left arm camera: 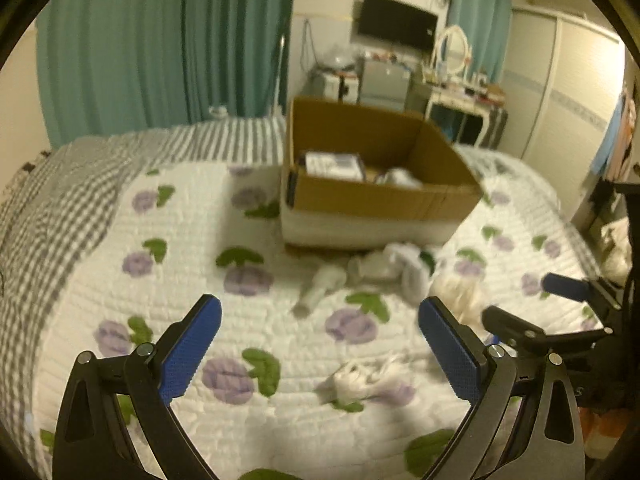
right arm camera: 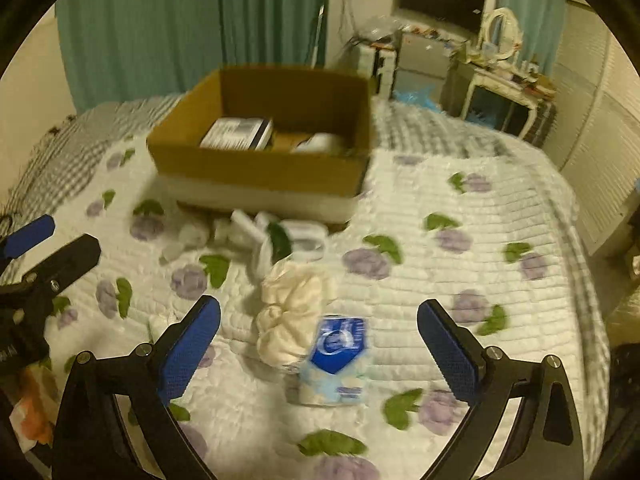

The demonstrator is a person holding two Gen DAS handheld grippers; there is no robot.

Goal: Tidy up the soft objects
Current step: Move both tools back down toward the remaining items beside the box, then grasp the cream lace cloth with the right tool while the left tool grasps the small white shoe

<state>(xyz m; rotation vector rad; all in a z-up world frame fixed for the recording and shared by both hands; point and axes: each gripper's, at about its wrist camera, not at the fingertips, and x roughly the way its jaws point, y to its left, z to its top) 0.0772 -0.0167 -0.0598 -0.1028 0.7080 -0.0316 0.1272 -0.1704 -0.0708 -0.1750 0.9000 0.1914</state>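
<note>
An open cardboard box [left arm camera: 372,196] [right arm camera: 260,168] stands on the bed with a white packet and a pale item inside. White socks and soft items [left arm camera: 384,268] [right arm camera: 256,236] lie in front of it. A cream cloth bundle [right arm camera: 292,312] and a blue-white tissue pack [right arm camera: 338,356] lie between the fingers of my right gripper [right arm camera: 318,348], which is open above them. My left gripper [left arm camera: 320,344] is open and empty above a small white cloth [left arm camera: 360,380]. The right gripper shows at the right of the left wrist view [left arm camera: 536,304].
The bed has a white quilt with purple flowers [left arm camera: 248,280] [right arm camera: 452,240] and a grey checked sheet [left arm camera: 60,200]. Teal curtains [left arm camera: 160,48], a TV [left arm camera: 396,20], a dressing table [left arm camera: 460,92] and a wardrobe [left arm camera: 560,92] stand beyond the bed.
</note>
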